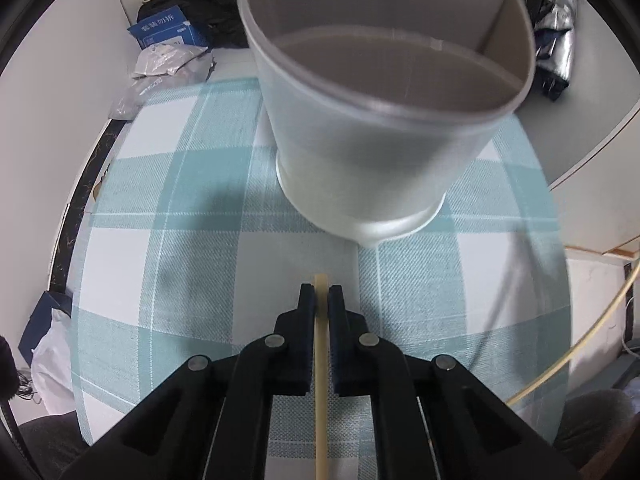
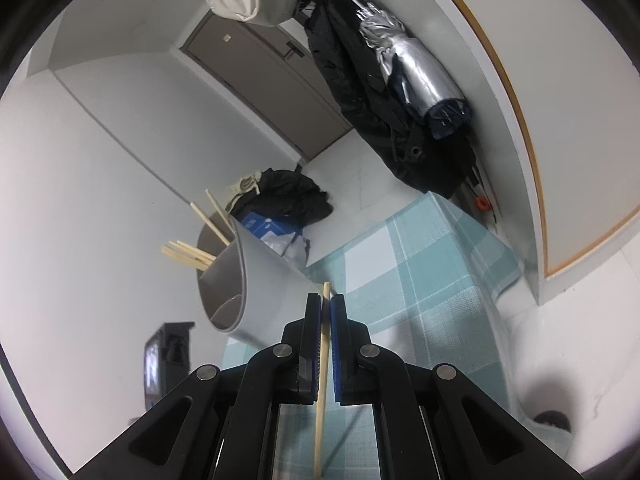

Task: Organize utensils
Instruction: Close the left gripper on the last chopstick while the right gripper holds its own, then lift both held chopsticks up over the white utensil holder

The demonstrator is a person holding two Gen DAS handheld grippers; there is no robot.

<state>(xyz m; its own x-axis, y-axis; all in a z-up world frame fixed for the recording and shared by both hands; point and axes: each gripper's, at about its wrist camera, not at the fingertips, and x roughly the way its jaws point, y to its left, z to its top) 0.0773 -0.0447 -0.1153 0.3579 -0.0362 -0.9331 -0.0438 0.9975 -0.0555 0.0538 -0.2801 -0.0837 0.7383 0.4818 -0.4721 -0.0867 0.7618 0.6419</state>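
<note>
Jaws of both the left gripper [image 1: 321,292] and right gripper [image 2: 325,300] clamp 1 chopstick [image 1: 321,360] each lengthwise; the divided holder [image 1: 376,132] stands just ahead on the table [image 1: 168,264].

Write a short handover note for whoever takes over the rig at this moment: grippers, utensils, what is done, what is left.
Left gripper: shut on a chopstick, above the checked cloth.
Right gripper: shut on another chopstick.
Holder: grey divided cup standing on the cloth, just ahead of the left gripper.
Done: several chopsticks already stand in the holder's far compartments.
Left: drop both held chopsticks into the holder.
</note>
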